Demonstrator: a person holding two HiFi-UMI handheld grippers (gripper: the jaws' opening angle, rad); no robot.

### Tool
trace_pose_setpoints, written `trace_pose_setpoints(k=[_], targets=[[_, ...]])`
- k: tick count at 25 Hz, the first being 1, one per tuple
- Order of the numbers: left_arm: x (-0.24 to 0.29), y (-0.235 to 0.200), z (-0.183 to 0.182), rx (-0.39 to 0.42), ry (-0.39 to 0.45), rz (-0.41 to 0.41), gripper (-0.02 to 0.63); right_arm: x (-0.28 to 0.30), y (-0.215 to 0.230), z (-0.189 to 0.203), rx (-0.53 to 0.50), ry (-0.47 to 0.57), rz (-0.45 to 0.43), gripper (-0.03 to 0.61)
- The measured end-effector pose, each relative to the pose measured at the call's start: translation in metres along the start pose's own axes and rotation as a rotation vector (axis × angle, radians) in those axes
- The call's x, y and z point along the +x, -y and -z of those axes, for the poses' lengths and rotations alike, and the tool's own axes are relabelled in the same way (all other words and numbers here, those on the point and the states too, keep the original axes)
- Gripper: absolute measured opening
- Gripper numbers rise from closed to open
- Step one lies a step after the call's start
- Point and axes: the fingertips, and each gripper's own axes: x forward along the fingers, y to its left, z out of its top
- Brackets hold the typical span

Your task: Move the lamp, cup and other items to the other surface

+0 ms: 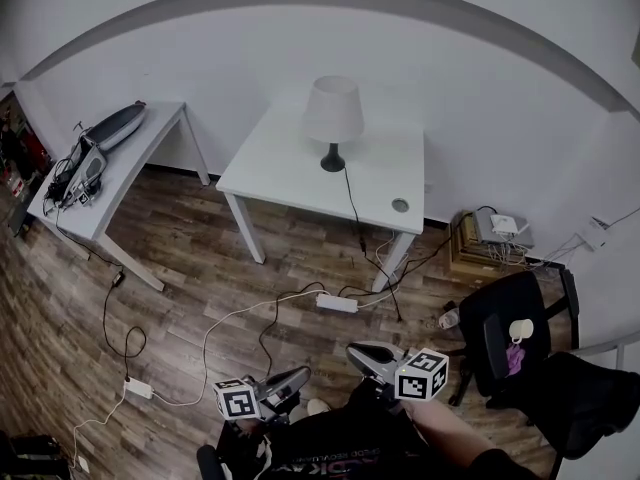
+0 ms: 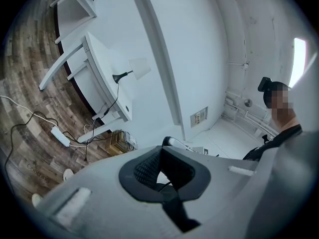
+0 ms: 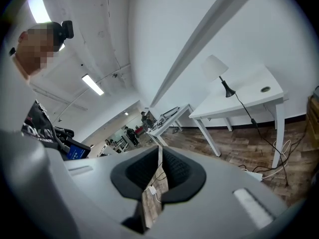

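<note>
A wooden box [image 1: 462, 253] stands on the floor just beside the right end of the white table [image 1: 285, 168], against the wall. A white adapter [image 1: 503, 225] and a tangle of cables lie in it. The lamp [image 1: 333, 118] stands upright near the middle of that table. Its cord [image 1: 353, 213] runs over the front edge down toward a power strip [image 1: 337, 303] on the floor in front of the table. A white cup [image 1: 520, 329] sits on the seat of a black chair [image 1: 495, 318] to the right of the table; what is in it cannot be made out. A second table [image 1: 125, 163], left of the first, carries gear and wires.

Both grippers hang low, well in front of the table and close to the person's body, tips turned toward each other. The left gripper [image 1: 303, 374] has its jaws drawn together with nothing between them. The right gripper [image 1: 352, 352] has its jaws a thin slit apart, with floor showing through and nothing gripped. The forearm [image 1: 450, 430] behind it reaches in from the lower edge.
</note>
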Motion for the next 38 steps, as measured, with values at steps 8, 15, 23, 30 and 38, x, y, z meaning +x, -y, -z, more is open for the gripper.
trace_pose_setpoints(k=[8,15,23,30,38], targets=[[-0.012,-0.017,-0.028,-0.013,0.102,-0.075,-0.003,0.031,0.034,-0.027,-0.001,-0.023,-0.028,0.037],[0.002,-0.037,-0.064,-0.033,0.199,-0.134,-0.003,0.07,0.077,-0.08,-0.043,-0.052,-0.074,0.047],[0.023,-0.064,-0.107,-0.071,0.297,-0.2,-0.003,0.113,0.15,-0.141,-0.074,-0.08,-0.061,0.067],[0.04,-0.082,-0.139,-0.081,0.342,-0.247,-0.003,0.147,0.218,-0.192,-0.184,-0.089,0.014,0.087],[0.052,-0.095,-0.158,-0.109,0.409,-0.3,-0.003,0.185,0.318,-0.243,-0.459,-0.108,0.223,0.162]])
